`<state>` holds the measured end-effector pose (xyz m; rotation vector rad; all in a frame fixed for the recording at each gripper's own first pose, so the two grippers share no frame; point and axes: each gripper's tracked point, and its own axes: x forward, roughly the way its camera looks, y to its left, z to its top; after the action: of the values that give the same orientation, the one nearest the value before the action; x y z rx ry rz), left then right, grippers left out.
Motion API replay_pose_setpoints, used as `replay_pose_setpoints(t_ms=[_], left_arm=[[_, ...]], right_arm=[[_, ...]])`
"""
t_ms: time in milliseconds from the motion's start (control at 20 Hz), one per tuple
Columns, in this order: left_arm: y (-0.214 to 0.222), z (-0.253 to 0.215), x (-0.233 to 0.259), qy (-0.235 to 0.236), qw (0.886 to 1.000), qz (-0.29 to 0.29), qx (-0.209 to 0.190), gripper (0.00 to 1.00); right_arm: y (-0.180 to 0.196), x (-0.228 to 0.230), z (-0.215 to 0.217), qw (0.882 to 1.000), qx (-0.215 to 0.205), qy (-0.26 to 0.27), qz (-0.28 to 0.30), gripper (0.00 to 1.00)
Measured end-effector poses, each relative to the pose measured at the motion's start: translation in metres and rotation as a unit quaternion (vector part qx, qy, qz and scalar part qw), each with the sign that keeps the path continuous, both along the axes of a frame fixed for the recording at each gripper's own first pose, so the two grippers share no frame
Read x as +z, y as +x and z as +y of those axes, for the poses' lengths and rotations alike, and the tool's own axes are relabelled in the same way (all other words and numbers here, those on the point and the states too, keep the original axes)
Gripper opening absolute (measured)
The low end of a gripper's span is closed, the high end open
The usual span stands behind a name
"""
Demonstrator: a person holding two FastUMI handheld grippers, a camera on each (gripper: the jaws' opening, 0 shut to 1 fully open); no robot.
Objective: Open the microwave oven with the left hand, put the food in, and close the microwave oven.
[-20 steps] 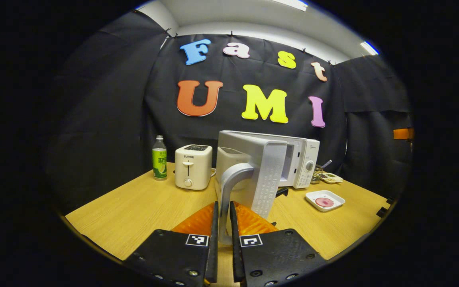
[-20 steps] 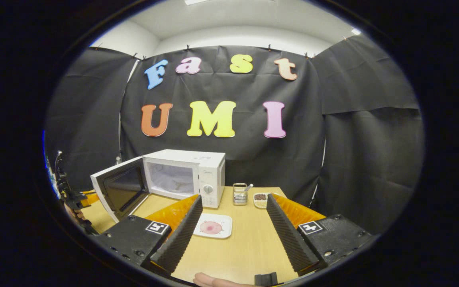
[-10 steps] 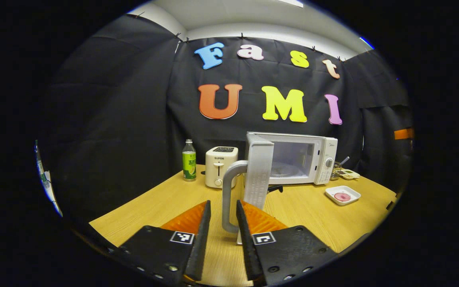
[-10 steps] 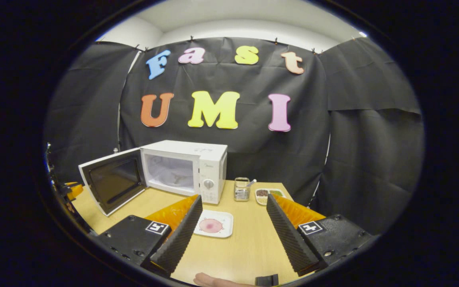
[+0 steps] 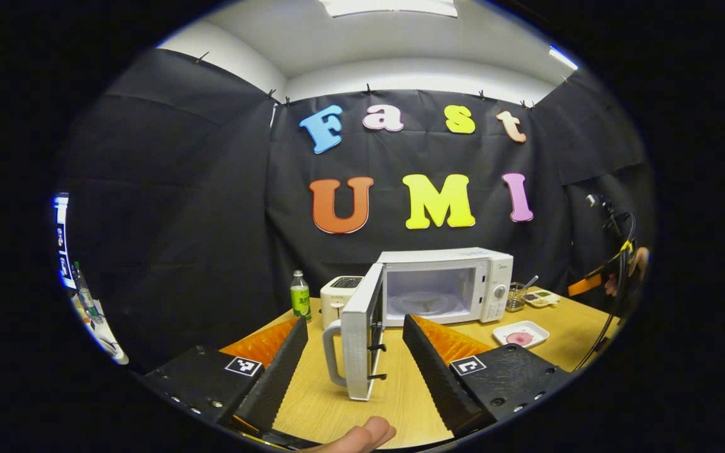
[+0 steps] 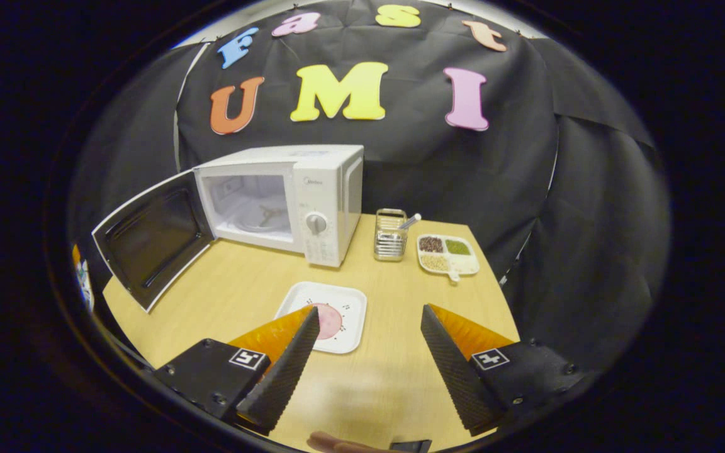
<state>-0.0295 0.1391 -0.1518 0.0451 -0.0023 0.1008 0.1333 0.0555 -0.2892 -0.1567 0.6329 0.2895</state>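
Note:
The white microwave (image 5: 444, 283) stands at the back of the wooden table with its door (image 5: 359, 340) swung wide. The door's grey handle (image 5: 332, 352) is free. My left gripper (image 5: 355, 319) is open, its fingers apart on either side of the door edge and touching nothing. In the right gripper view the microwave (image 6: 312, 189) shows an empty cavity, with the door (image 6: 148, 236) out to the left. A white square plate (image 6: 343, 302) carries a round pink food (image 6: 328, 321). My right gripper (image 6: 369, 311) hangs open above the table, its left finger over the plate's near edge.
A white toaster (image 5: 337, 296) and a green-labelled bottle (image 5: 300, 296) stand left of the microwave. A wire utensil holder (image 6: 391, 236) and a divided dish of grains (image 6: 447, 251) sit right of it. The other gripper and hand (image 5: 620, 270) show far right.
My left gripper has let go of the door handle, opened and drawn back, leaving the door wide. My right gripper has tilted down and come nearer the plate.

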Motion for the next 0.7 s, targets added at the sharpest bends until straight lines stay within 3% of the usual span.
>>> replay_pose_setpoints(t_ms=[150,350,550,700], left_arm=[[0.0,-0.023,0.028,-0.018,1.0,-0.01,-0.013,0.93],[0.003,-0.034,0.053,-0.01,1.0,-0.021,-0.001,0.93],[0.01,-0.047,0.061,-0.001,1.0,-0.015,0.006,0.92],[0.018,-0.06,0.062,0.001,1.0,-0.013,0.0,0.92]], right_arm=[[0.019,-0.031,-0.001,0.998,0.004,0.012,0.064,1.0],[0.043,-0.064,0.006,0.988,0.015,0.041,0.146,0.96],[0.056,-0.094,0.014,0.974,0.036,0.054,0.218,0.87],[0.058,-0.114,0.03,0.955,0.053,0.08,0.281,0.72]])
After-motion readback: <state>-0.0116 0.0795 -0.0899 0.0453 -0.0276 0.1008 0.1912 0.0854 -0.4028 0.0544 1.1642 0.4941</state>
